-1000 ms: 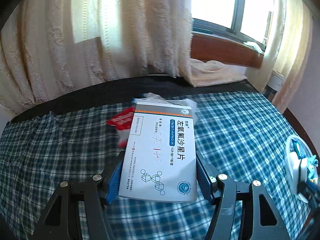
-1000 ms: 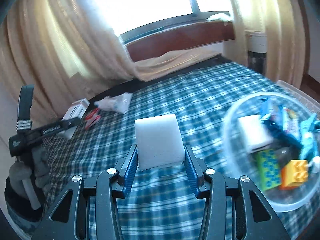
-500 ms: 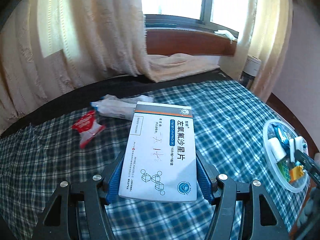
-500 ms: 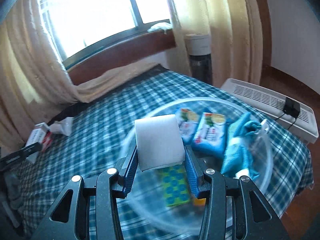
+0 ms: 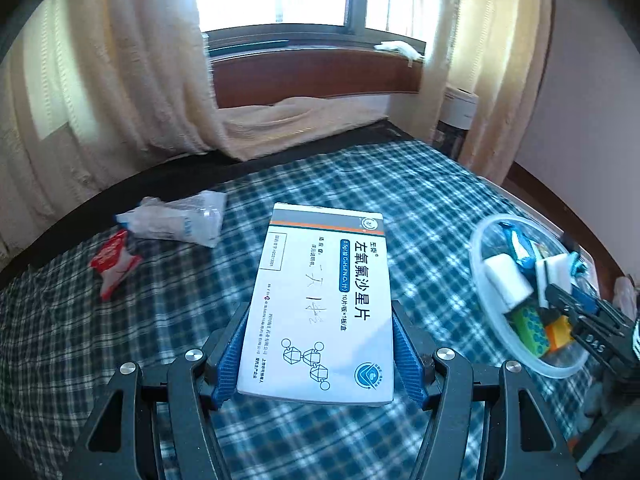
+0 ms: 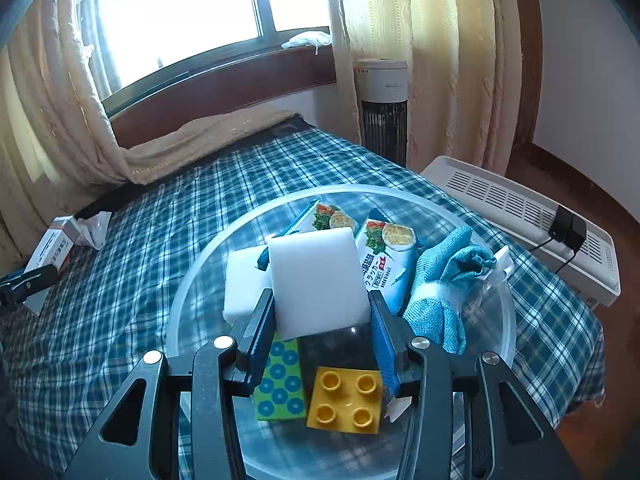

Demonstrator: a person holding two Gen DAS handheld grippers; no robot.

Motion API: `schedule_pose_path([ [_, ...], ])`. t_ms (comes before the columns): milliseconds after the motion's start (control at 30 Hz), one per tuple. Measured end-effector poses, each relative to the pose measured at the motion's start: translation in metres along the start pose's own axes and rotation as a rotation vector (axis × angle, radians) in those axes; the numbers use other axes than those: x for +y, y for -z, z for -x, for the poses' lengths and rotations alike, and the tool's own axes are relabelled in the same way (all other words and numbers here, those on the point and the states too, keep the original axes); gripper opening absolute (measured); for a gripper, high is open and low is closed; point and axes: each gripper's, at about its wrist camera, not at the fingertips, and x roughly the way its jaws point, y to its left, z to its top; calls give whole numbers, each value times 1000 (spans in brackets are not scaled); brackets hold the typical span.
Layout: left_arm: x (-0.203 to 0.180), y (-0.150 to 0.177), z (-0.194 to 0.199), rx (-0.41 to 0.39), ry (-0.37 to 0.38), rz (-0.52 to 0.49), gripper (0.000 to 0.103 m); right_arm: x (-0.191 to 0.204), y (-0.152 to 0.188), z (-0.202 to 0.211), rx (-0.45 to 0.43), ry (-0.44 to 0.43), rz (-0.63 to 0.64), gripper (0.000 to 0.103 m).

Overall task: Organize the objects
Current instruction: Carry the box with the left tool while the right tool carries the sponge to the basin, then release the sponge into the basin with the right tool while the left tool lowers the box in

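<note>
My left gripper (image 5: 318, 354) is shut on a white and blue medicine box (image 5: 324, 300), held above the blue plaid bedcover (image 5: 400, 208). My right gripper (image 6: 320, 328) is shut on a white sponge block (image 6: 316, 280) and hangs over a clear round bowl (image 6: 504, 320). In the bowl lie another white block (image 6: 244, 280), two snack packets (image 6: 386, 256), a blue cloth (image 6: 444, 292), a green dotted brick (image 6: 280, 384) and a yellow brick (image 6: 346, 400). In the left wrist view the bowl (image 5: 480, 304) sits at the right with the right gripper (image 5: 560, 292) over it.
A crumpled clear plastic bag (image 5: 180, 220) and a red packet (image 5: 114, 260) lie on the bedcover at the far left. Curtains (image 5: 120, 80) and a window sill stand behind the bed. A white heater (image 6: 520, 220) and a fan tower (image 6: 384, 108) stand beyond the bed's right edge.
Both grippers swung right with their loads. The right gripper came from beside the bowl to over it; the bowl has moved further into the left wrist view.
</note>
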Motion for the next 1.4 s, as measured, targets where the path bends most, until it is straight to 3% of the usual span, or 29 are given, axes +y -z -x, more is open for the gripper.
schedule_pose_path([
  [233, -33, -1, -3, 11, 45, -46, 68, -2, 7, 4, 26, 17, 46, 46],
  [500, -66, -1, -9, 35, 99, -81, 68, -12, 10, 17, -10, -38, 11, 53],
  [867, -104, -4, -26, 67, 138, -84, 68, -30, 15, 43, -106, -63, -44, 57],
  [1400, -142, -9, -50, 132, 205, -46, 68, -58, 23, 48, -118, -70, -112, 57],
])
